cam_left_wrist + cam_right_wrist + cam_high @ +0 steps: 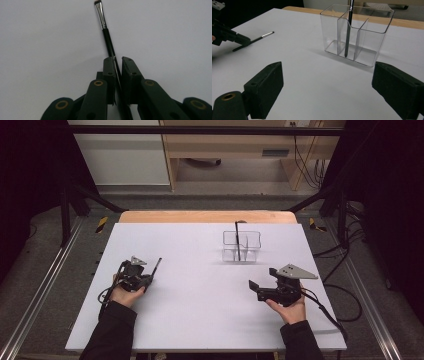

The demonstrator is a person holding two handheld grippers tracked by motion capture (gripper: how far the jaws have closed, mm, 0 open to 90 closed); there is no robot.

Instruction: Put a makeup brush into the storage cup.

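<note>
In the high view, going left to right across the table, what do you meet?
Left gripper → the thin makeup brush clamped in it → clear divided organizer with a dark brush standing in it → right gripper, open.

— What's beyond the white rectangular tabletop [200,320]?
— Grey carpeted floor [45,250], a pale wooden cabinet [225,150] and a white panel [120,160].
— And the sides?
— Black metal frame struts [67,205], loose black cables [350,245], dim corners.
</note>
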